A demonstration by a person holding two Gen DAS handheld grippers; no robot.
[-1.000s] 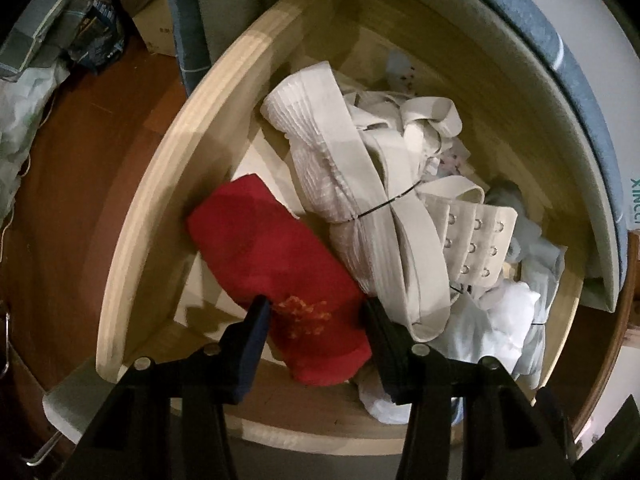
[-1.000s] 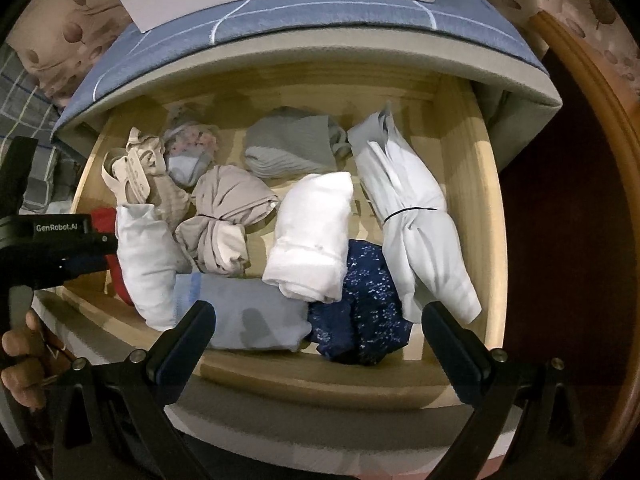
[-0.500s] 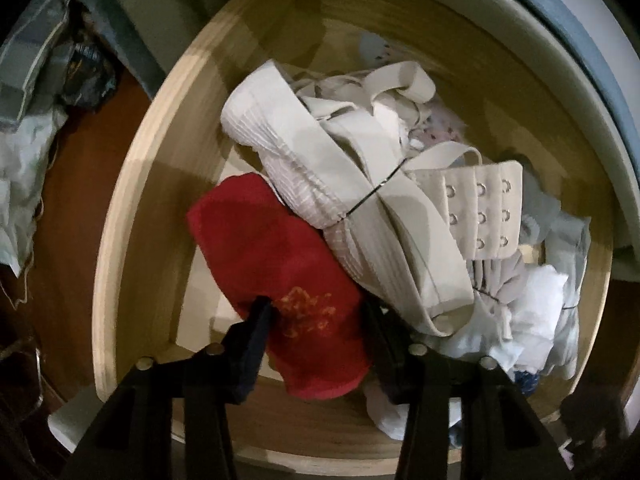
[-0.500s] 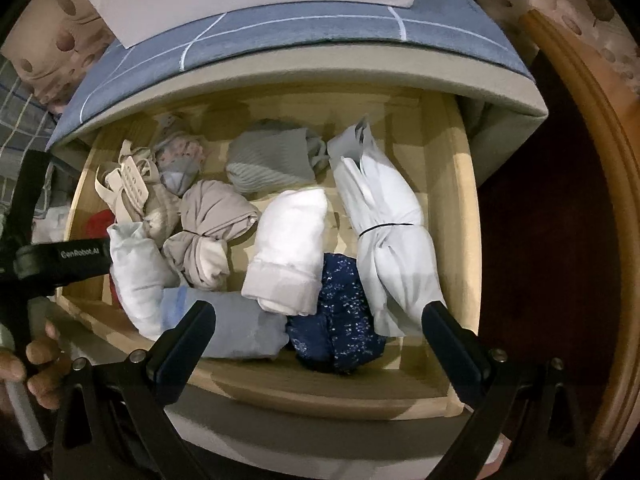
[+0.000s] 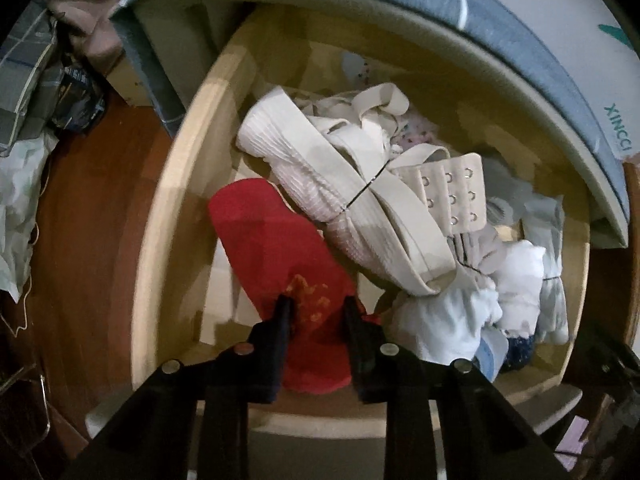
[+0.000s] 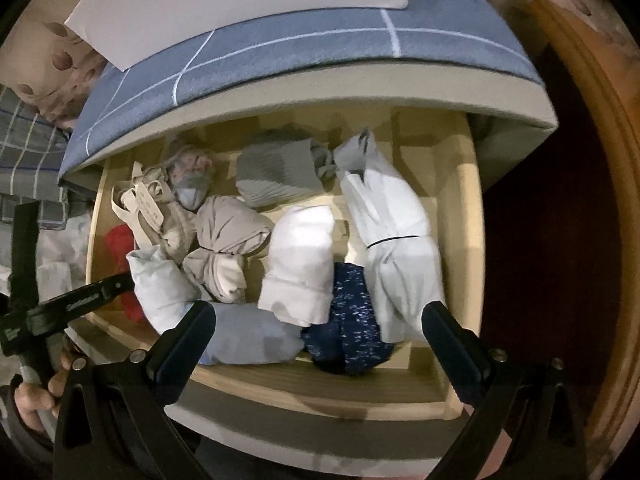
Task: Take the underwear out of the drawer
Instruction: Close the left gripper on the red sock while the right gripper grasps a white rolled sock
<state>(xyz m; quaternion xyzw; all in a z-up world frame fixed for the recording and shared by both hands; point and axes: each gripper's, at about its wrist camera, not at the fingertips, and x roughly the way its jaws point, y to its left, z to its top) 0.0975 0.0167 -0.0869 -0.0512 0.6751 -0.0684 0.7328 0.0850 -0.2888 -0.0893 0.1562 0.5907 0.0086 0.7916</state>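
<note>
Closing on red underwear (image 5: 276,256) at the drawer's (image 5: 160,240) front-left corner, left tool (image 5: 316,304) pinching cloth; lifting straight up, clear of the cream bra (image 5: 360,208); right tool (image 6: 320,320) spread wide, empty.

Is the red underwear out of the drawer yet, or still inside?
Still inside. The red underwear lies within the drawer walls beside the beige bundle, with the left gripper jaws closing on its near end.
</note>
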